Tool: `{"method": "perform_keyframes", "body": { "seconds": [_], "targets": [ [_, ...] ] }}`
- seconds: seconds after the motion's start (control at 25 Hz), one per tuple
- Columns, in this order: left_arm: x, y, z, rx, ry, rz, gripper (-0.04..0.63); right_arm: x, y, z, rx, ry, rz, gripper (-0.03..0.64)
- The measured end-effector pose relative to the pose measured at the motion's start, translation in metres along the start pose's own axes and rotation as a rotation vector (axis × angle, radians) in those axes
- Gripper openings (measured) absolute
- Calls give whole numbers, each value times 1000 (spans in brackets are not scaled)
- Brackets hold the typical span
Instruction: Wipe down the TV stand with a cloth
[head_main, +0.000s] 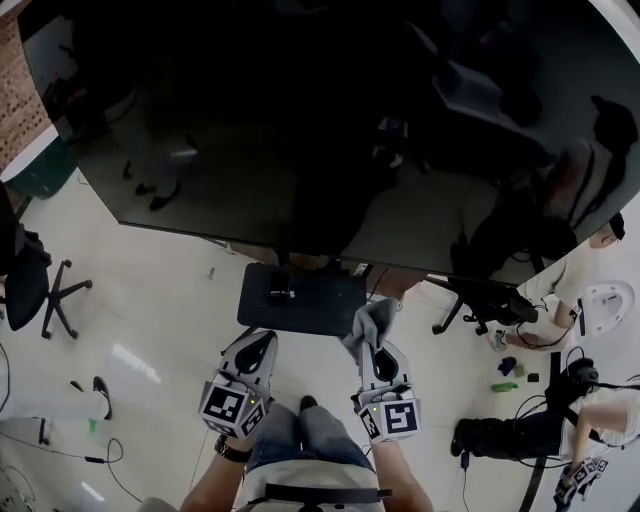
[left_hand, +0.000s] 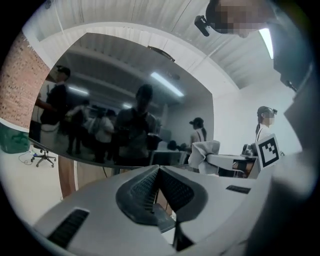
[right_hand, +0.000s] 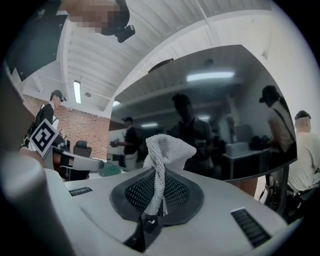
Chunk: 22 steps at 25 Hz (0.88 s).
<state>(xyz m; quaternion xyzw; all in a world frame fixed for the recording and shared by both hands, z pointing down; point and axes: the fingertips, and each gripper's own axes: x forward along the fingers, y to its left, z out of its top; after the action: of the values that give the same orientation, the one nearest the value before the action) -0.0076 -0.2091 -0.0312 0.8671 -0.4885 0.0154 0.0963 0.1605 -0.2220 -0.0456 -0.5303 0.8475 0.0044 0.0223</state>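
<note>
A big dark TV (head_main: 300, 130) looms over the TV stand (head_main: 305, 305), a flat dark base. Just short of the stand, the left gripper (head_main: 260, 345) is closed and empty. The right gripper (head_main: 378, 352) pinches a grey cloth (head_main: 368, 322), which is bunched at the stand's near right corner.

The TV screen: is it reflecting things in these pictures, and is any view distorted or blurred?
Head view: the dark TV screen mirrors the room dimly, no strong glare. Left gripper view: fisheye bending, reflected people are soft. Right gripper view: same bending, reflected ceiling lights in the screen; the cloth between the jaws is sharp.
</note>
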Motion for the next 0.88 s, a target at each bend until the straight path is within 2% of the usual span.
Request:
{"method": "perform_keyframes", "body": {
  "seconds": [0.08,0.16,0.28,0.4,0.64,0.88],
  "targets": [
    [28,21,-12,-7,5,4,8,31,-15,-25,-8,-12,-8,31],
    [53,45,-43,-14,10,2,8,56,-22,-70,7,7,-11,31],
    [101,92,-122,-10,7,13,8,98,-40,-157,15,32,-14,31],
    [138,130,-207,18,-16,29,8,132,-64,-232,-19,-8,-12,31],
    [154,177,-329,93,-61,6,8,159,-72,-331,-75,-120,-41,31],
    [142,195,-404,115,-95,0,8,170,-82,-390,-110,-179,-43,31]
  ]
}}
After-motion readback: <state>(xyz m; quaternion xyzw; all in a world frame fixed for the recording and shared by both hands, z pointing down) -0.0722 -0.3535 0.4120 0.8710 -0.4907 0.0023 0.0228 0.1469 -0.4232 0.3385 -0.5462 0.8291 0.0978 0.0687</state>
